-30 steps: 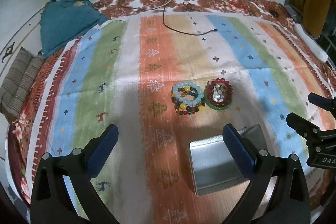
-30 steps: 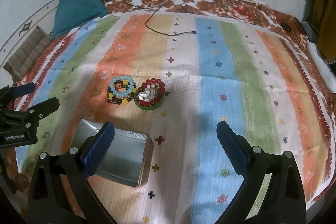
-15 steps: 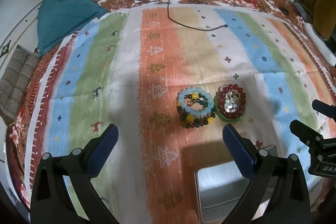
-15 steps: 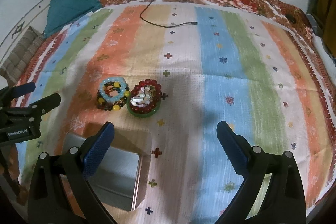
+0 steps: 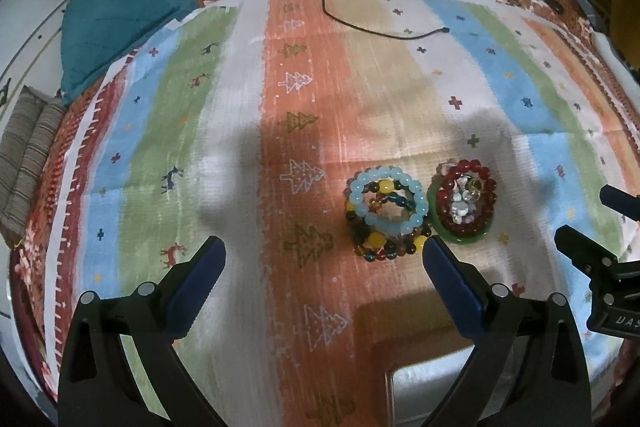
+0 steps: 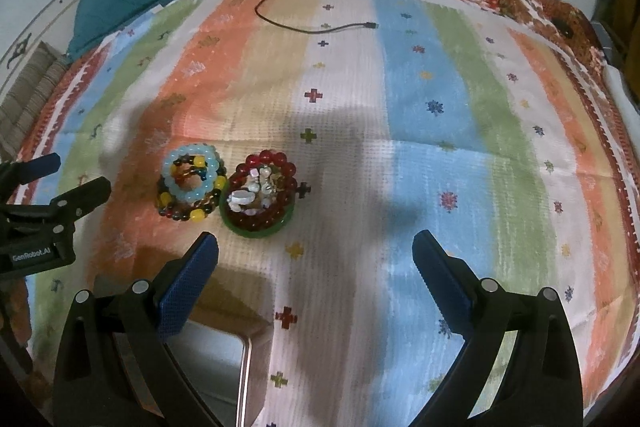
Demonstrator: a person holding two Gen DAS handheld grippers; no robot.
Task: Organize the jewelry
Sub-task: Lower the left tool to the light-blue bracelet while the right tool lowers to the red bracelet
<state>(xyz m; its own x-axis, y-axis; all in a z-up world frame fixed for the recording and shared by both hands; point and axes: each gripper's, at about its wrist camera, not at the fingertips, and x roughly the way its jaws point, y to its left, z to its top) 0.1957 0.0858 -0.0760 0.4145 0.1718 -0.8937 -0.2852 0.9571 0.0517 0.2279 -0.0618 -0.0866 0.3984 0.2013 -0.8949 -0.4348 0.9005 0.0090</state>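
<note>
A stack of bead bracelets, pale blue on top with yellow and dark beads, lies on the striped cloth. Right of it a green bangle holds red bead bracelets and small white pieces. A metal tin sits nearer, at the bottom edge. My left gripper is open and empty, above the cloth just short of the blue stack. My right gripper is open and empty, just short of the green bangle and to its right.
The striped cloth covers a floral bedspread. A black cable lies across the far part. A teal cloth and a striped cushion lie at the far left. Each gripper shows at the other view's edge.
Both grippers have moved forward toward the bracelets. The tin has slid down to the bottom edge of both views. Both stay open.
</note>
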